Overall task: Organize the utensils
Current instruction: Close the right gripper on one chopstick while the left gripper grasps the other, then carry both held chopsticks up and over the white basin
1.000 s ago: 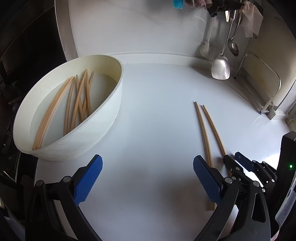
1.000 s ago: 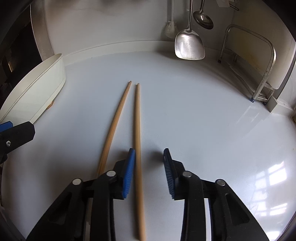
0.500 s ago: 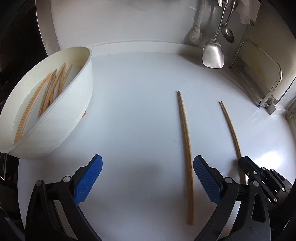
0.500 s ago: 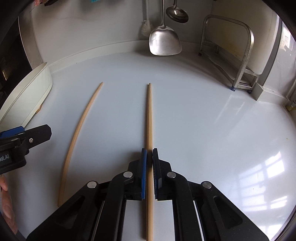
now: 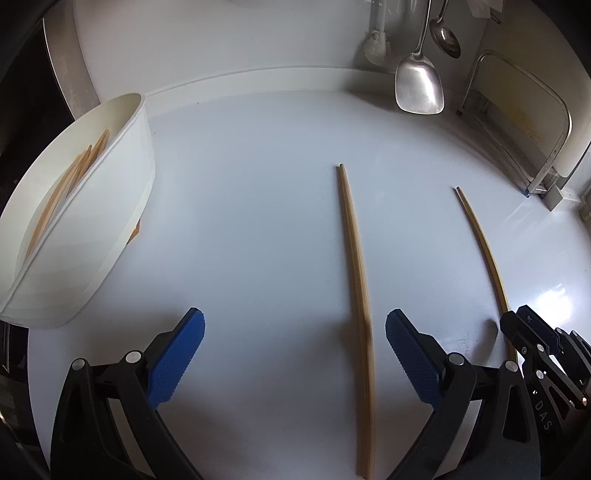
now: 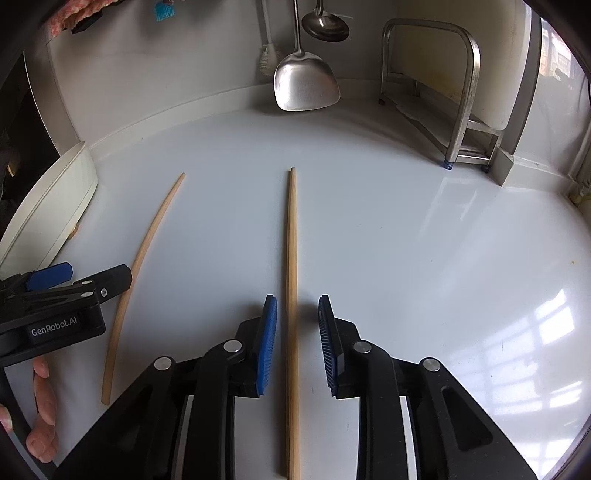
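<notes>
Right jaws opening astride one chopstick (image 6: 291, 258), releasing onto worktop (image 6: 406, 240); left jaws spread, straddling second chopstick (image 5: 356, 266) for pickup.

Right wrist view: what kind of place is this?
Most likely a home kitchen counter. A metal spatula and ladle hang on the wall, a steel rack stands in the corner, and chopsticks lie on the white countertop.
</notes>
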### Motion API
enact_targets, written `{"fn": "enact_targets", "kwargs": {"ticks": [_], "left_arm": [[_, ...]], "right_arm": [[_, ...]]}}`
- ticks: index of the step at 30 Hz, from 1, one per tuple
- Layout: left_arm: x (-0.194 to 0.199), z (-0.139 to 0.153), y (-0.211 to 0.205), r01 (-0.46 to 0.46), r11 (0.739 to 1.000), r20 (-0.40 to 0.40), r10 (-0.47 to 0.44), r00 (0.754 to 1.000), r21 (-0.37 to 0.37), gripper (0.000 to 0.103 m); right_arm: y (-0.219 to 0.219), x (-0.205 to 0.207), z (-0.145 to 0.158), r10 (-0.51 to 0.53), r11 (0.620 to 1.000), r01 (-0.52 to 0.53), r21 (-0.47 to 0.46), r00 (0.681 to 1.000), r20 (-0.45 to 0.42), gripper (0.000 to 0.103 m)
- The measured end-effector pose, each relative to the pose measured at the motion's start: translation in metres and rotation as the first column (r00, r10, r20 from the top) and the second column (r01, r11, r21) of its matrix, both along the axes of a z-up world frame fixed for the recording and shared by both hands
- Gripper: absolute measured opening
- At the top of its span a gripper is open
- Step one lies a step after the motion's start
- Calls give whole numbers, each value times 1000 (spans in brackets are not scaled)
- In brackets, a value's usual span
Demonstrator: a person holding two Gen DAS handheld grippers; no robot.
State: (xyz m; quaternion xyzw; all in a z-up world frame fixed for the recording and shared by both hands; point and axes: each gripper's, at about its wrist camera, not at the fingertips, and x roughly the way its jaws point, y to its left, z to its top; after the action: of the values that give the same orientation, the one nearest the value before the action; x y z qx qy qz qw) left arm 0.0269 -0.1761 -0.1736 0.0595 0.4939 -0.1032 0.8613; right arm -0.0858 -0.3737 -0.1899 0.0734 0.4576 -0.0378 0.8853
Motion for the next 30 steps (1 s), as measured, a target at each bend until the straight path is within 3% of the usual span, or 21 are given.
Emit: {"fn": "enact_targets", "kwargs": {"ticks": [13,17,20,21,23,26,30], "left_arm": [[1,-9,-4,-27,998,6,27,1000,48,96],[-5,-4,-12,15,999,25,-16,1000,32,70],[-8,-2,-18,44,999,10,-44,999,-3,40],[-10,-1,-20,49,999,11,-49,999,-7,35],[-13,0,-24,64,998,11,-64,998,-8,10],[-19,0,-28,71,997,1,-71,997,-5,7],[-21,2,-20,52,997,-55,-55,997,-52,7]], "right_arm": [[2,2,-2,17,998,-17,-59,1000,-10,23],[3,2,-2,25,997,-26,-67,1000,-8,23],[3,3,-2,38,997,-38,-67,999,-10,23],[3,3,-3,44,997,-45,-69,999,-9,20],[5,2,-3,63,996,-63,-69,998,-8,7],[6,0,-3,83,994,-83,-65,997,-2,6],[-3,0,-2,79,997,-78,15,997,-10,6]]}}
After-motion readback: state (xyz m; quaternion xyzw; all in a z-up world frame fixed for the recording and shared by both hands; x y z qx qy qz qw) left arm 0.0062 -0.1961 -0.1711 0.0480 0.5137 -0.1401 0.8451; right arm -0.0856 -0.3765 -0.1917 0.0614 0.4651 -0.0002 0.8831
